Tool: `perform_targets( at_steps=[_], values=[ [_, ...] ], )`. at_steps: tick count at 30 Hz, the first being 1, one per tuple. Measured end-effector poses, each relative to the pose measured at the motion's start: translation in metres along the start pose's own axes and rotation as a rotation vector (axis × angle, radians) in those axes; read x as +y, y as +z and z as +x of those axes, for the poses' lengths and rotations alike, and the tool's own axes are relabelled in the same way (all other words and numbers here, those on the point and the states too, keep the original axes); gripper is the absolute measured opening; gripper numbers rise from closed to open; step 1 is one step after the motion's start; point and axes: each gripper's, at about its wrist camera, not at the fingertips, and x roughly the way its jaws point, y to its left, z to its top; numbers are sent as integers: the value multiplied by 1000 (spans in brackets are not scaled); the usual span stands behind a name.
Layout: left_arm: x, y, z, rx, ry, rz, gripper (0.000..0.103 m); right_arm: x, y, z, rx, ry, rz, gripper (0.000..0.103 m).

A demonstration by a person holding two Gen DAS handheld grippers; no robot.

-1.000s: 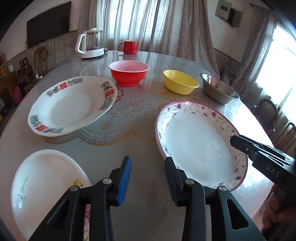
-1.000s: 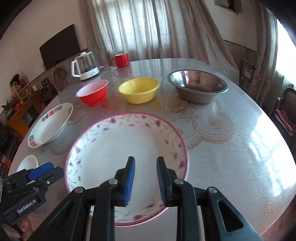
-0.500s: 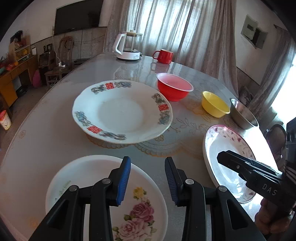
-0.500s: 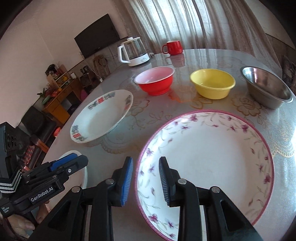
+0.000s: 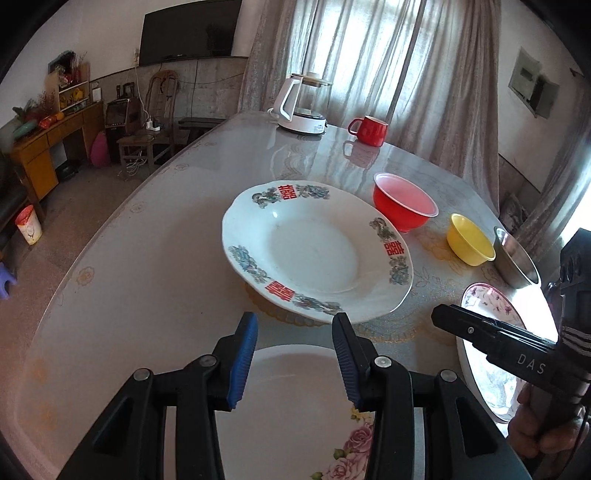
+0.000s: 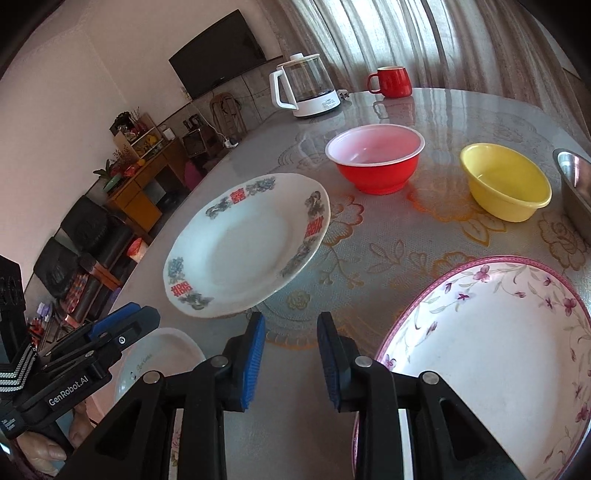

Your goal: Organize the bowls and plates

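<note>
While both grippers, left gripper (image 5: 293, 354) and right gripper (image 6: 291, 354), hang parted and empty, the patterned plate (image 5: 314, 251) just ahead of the jaws is probably glazed ceramic: stiff, slick, breakable, so pinch its near rim.

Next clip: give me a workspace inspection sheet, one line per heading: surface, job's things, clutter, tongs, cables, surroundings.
Surface: round table under a glossy floral cover.
Job's things: Chinese-character plate, rose plate, purple-flower plate, red bowl, yellow bowl, steel bowl; all apart, none stacked.
Clutter: kettle, red mug at the far edge.
Tongs: left tongs and right tongs open, holding nothing.
Cables: loose cords on the floor by a chair.
Surroundings: wall television, curtains, wooden desk.
</note>
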Motion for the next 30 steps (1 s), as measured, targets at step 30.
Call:
perform_targets(
  at_steps=[30],
  values=[
    [57,79,76,76,-30,-32,48,-19,48,59,43,-30,118,29]
  ],
)
